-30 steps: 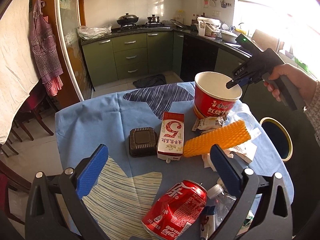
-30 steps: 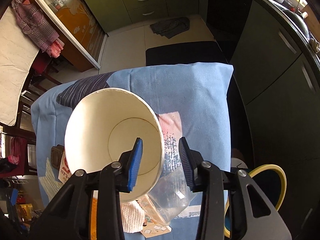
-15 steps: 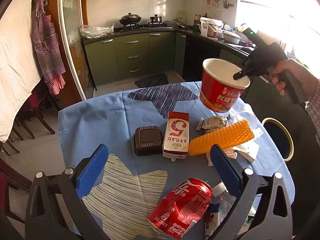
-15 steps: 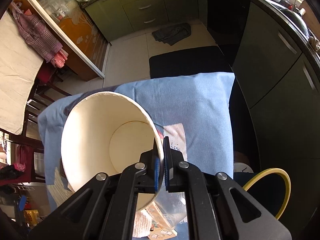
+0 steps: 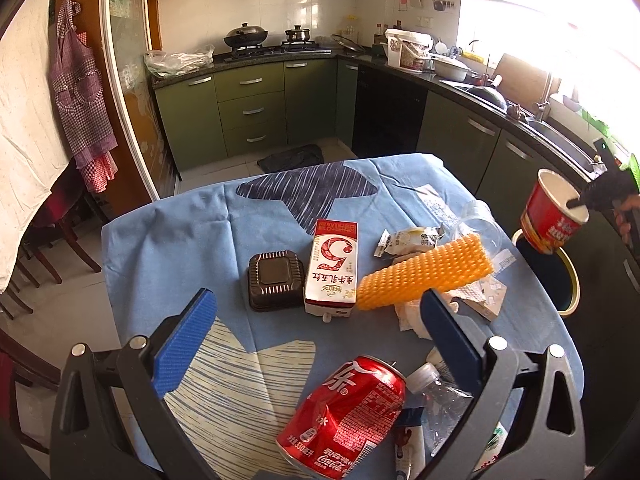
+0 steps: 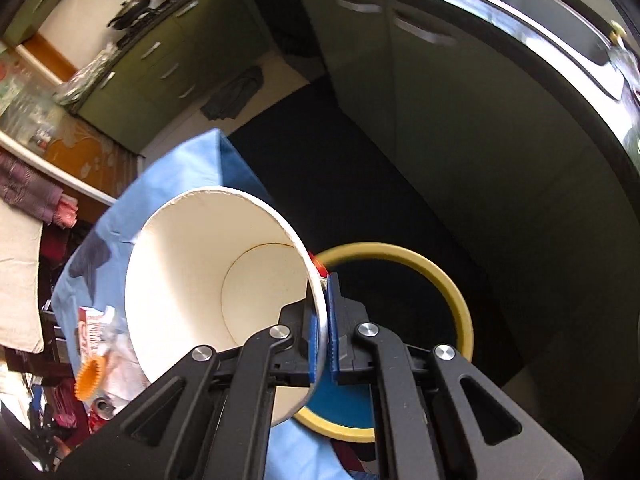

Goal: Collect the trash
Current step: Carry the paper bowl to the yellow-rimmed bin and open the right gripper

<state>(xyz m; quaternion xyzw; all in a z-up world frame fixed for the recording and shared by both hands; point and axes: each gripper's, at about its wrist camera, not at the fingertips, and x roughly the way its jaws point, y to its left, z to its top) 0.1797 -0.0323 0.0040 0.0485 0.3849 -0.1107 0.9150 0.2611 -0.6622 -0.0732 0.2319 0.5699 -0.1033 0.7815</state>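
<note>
My right gripper (image 6: 323, 330) is shut on the rim of a red paper noodle cup (image 6: 200, 280) with a white inside. It holds the cup in the air above the yellow-rimmed trash bin (image 6: 452, 292). In the left wrist view the cup (image 5: 554, 216) hangs over the bin (image 5: 570, 280) at the table's right. My left gripper (image 5: 316, 324) is open and empty above the near table. Below it lie a red cola can (image 5: 344, 412), a clear plastic bottle (image 5: 440, 400), a milk carton (image 5: 333, 266), a black box (image 5: 274, 280) and an orange foam sleeve (image 5: 424, 276).
The table has a blue cloth (image 5: 168, 248). A snack wrapper (image 5: 408, 240), a clear plastic cup (image 5: 476, 220) and crumpled tissue (image 5: 416, 316) lie at its right. Green kitchen cabinets (image 5: 248, 112) line the back and right. Dark chairs (image 5: 48, 240) stand at the left.
My right gripper closed on the cup's rim, lifted the cup off the table and carried it right, over the trash bin. My left gripper stayed open and pulled back a little.
</note>
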